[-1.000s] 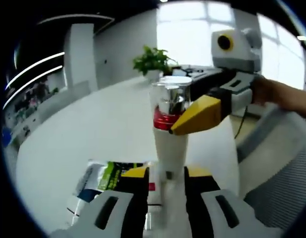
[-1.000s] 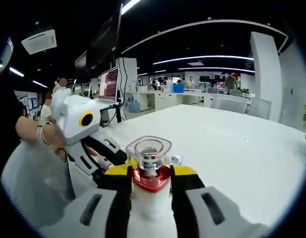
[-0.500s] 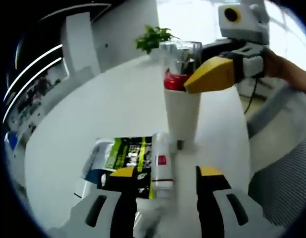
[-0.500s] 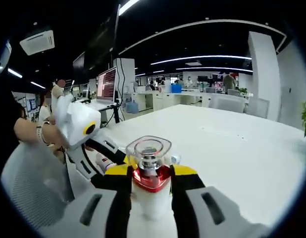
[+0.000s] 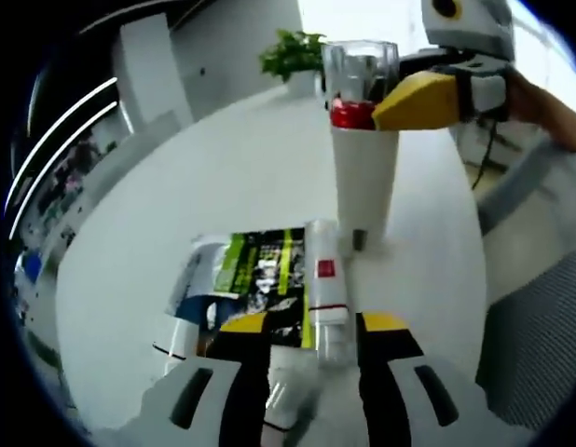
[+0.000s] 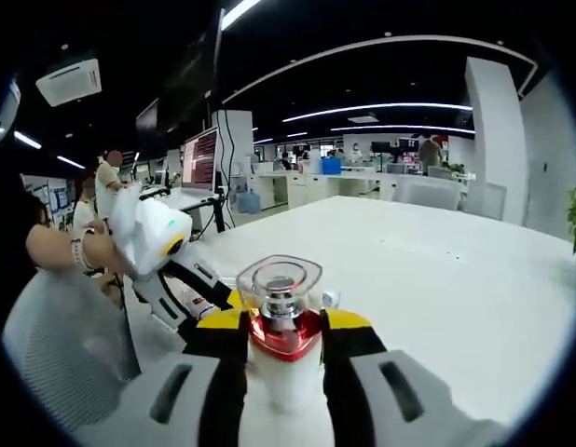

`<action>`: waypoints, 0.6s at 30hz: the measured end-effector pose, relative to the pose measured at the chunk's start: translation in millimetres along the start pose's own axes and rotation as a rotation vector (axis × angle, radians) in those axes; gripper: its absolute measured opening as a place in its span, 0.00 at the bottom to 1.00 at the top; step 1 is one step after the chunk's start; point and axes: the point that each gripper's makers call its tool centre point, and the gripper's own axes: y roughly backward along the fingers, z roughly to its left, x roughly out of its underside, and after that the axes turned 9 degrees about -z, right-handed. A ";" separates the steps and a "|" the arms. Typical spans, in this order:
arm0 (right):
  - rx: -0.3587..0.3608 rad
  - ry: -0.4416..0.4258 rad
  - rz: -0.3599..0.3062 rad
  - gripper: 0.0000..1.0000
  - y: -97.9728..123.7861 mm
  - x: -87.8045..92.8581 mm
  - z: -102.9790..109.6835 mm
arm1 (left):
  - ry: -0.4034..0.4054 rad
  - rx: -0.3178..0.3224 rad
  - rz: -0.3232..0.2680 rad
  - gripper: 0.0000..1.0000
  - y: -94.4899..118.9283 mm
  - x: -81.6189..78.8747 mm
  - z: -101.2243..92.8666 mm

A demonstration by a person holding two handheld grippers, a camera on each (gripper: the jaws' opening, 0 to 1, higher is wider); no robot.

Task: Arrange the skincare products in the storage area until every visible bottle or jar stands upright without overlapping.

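Observation:
A tall white bottle (image 5: 363, 182) with a red collar and a clear cap stands upright on the white table (image 5: 167, 196). My right gripper (image 5: 404, 101) reaches in from the right, its yellow jaw against the red collar. In the right gripper view the same bottle (image 6: 284, 372) sits clamped between the jaws of my right gripper (image 6: 285, 321). A white tube (image 5: 325, 279) with a red label lies flat in front of the bottle. Its near end rests between the spread jaws of my left gripper (image 5: 311, 328), which is open. A hand holds my left gripper (image 6: 162, 250) at the left.
A green and black box (image 5: 255, 270) lies flat beside the tube, and a white and blue box (image 5: 190, 312) lies left of it. A potted plant (image 5: 293, 56) stands at the table's far end. A grey chair (image 5: 540, 307) is at the right, and office desks with monitors (image 6: 204, 158) stand behind.
My left gripper has drawn back from the bottle's base, so the lying tube and boxes now sit nearer its jaws. The right gripper keeps its hold on the bottle.

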 end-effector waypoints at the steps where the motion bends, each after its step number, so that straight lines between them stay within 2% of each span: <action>1: -0.001 -0.001 0.000 0.31 0.0 0.0 0.1 | 0.004 -0.003 -0.002 0.33 2.5 0.3 2.6; 5: -0.001 -0.004 0.000 0.31 -0.3 0.0 0.4 | 0.001 -0.032 0.017 0.33 11.5 6.5 12.4; 10: -0.003 -0.007 0.001 0.31 -0.2 0.0 1.2 | 0.008 -0.029 0.039 0.36 19.1 14.7 18.7; 18: -0.006 -0.010 0.003 0.31 -0.1 0.2 2.2 | 0.003 -0.063 0.061 0.37 37.1 23.6 43.7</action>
